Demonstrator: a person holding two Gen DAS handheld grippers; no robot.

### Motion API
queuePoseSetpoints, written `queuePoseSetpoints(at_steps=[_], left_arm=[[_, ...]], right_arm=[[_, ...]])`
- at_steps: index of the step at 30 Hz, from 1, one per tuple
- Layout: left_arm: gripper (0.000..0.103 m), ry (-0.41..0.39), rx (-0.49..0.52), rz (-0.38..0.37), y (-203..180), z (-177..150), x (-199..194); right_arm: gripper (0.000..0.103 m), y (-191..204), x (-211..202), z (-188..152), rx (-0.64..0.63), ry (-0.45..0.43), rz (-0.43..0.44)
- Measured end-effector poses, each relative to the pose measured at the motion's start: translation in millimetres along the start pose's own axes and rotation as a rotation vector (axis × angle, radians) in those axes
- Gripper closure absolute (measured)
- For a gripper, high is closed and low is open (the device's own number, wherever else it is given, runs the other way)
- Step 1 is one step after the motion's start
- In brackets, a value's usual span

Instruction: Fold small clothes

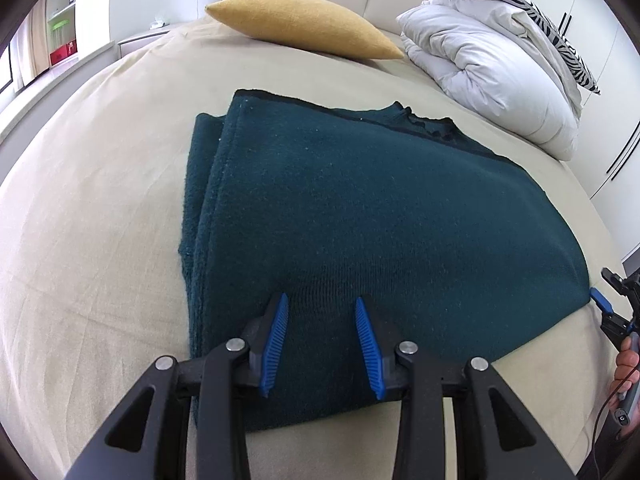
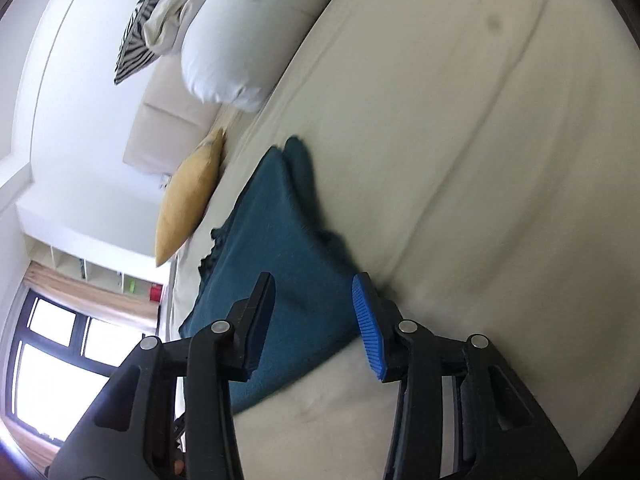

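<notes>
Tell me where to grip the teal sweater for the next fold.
Likely pinch the near hem of the teal sweater, coming in low from the near side: that edge lies flat and free on the bed, under the open left gripper.

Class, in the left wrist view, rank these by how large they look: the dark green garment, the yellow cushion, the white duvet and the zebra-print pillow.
1. Dark green garment, nearest the camera.
2. White duvet.
3. Yellow cushion.
4. Zebra-print pillow, though the duvet partly hides it, so its place is unsure.

Bright window daylight, fisheye warp, right-view motion blur.
</notes>
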State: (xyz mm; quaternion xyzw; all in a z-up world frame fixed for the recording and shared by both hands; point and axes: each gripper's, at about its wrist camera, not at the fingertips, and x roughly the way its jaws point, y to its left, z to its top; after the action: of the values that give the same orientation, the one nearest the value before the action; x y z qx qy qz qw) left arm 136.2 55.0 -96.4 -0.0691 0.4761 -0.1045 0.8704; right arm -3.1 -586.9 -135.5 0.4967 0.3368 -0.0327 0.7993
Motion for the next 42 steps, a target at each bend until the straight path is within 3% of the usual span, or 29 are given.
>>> queuePoseSetpoints(at_steps=[2,7,16,24,29,32,34,36,39,42], left_arm=[[0.065,-0.001,-0.003,0.0,0,0,0],[0.065,0.001,0.01,0.015,-4,1,-1],[0.064,-0.001,0.004,-0.005,-1,1,1],[0.063,-0.005,-0.079,-0.131,20,3,1],[0.064,-0.01,-0.12,-0.209,32,3,-5],[0.064,-0.018,-0.171,-0.244,45,1,-14],[0.064,-0.035,-0.206,-0.254,55,0,-23],[0.063,-0.064,-0.24,-0.257,68,-1,-35],[0.049,-0.107,-0.291,-0.25,85,1,-48],[0.045,-0.093,-0.352,-0.277,100,5,-42]], right_arm=[[0.059,-3,-19,4,0.005,-0.038,-0.036],[0.059,36,-24,-11,-0.079,-0.002,0.027],[0.059,167,75,-80,-0.392,0.279,0.148],[0.059,219,162,-124,-0.487,0.437,0.191],[0.061,209,208,-125,-0.478,0.484,0.152],[0.061,188,209,-105,-0.409,0.482,0.217],[0.062,172,198,-90,-0.371,0.448,0.239],[0.061,155,180,-72,-0.327,0.385,0.204],[0.059,125,142,-48,-0.245,0.269,0.157],[0.057,102,108,-39,-0.181,0.209,0.153]])
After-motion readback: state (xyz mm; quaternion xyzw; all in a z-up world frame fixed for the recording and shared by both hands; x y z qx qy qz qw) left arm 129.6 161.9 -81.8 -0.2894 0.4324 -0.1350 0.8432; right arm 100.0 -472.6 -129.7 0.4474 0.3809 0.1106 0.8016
